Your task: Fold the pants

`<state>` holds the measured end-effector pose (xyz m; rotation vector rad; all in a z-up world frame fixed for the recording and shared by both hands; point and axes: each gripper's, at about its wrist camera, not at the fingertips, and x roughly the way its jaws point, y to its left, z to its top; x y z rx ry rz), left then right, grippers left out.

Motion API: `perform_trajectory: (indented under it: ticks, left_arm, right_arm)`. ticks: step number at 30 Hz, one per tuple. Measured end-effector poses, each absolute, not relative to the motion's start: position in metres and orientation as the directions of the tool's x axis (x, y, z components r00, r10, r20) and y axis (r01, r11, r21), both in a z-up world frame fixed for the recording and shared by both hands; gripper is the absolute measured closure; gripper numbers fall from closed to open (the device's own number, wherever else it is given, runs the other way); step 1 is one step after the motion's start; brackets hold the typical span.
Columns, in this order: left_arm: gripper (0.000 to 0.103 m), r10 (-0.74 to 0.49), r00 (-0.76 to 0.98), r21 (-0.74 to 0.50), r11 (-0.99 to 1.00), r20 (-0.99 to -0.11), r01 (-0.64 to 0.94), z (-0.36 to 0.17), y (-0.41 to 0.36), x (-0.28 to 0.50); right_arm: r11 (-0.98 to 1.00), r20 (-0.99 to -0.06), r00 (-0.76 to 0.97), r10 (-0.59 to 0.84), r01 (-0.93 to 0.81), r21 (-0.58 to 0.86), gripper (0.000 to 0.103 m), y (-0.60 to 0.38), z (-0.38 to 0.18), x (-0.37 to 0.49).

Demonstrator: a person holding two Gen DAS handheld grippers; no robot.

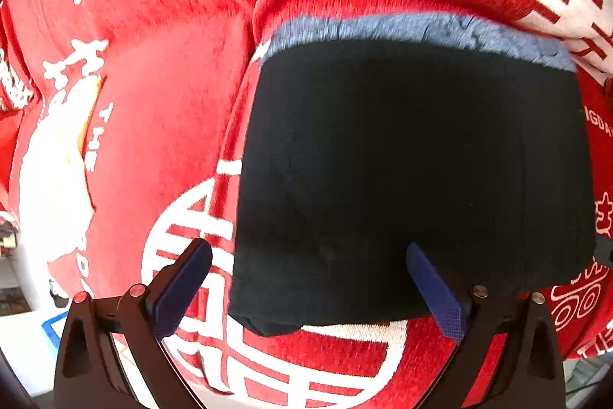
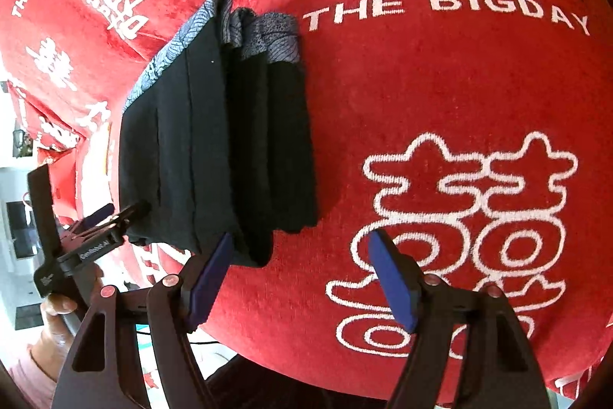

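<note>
The black pants (image 1: pixel 413 171) lie folded into a compact stack on the red cloth, with a blue-grey patterned waistband (image 1: pixel 421 29) at the far end. My left gripper (image 1: pixel 306 278) is open, its fingers straddling the near left corner of the pants, holding nothing. In the right wrist view the pants (image 2: pixel 214 148) show as several folded layers, waistband (image 2: pixel 268 33) at the far end. My right gripper (image 2: pixel 302 275) is open and empty, at the near right corner of the stack. The left gripper (image 2: pixel 115 217) also shows there, at the stack's near left edge.
A red cloth (image 2: pixel 440 94) with white characters and "THE BIGDAY" lettering covers the surface; it also shows in the left wrist view (image 1: pixel 161 125). Its near edge drops off behind the grippers. A hand (image 2: pixel 53 317) holds the left gripper's handle.
</note>
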<state>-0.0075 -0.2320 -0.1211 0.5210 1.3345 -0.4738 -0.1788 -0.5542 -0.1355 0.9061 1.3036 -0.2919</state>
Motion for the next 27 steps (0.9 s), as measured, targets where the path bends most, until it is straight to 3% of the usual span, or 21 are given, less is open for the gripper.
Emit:
perform_trajectory:
  ticks: [10,17,27]
  left_arm:
    - [0.001,-0.074,0.160,0.038,0.798,-0.984,0.601,-0.116,-0.231,0.043]
    - [0.001,-0.217,0.016,-0.165,0.784,-0.976,0.598,-0.126,-0.227,0.077]
    - [0.001,-0.324,-0.189,-0.370,0.702,-0.927,0.609,-0.158,-0.231,0.095]
  right_arm:
    - [0.591,-0.890,0.361,0.279,0.666,0.455,0.027,-0.577,-0.128,-0.172]
    - [0.566,-0.859,0.415,0.301,0.647,0.511,0.025,-0.587,-0.129,-0.156]
    - [0.511,-0.758,0.469,0.454,0.560,0.652,0.022,-0.597,-0.159,-0.133]
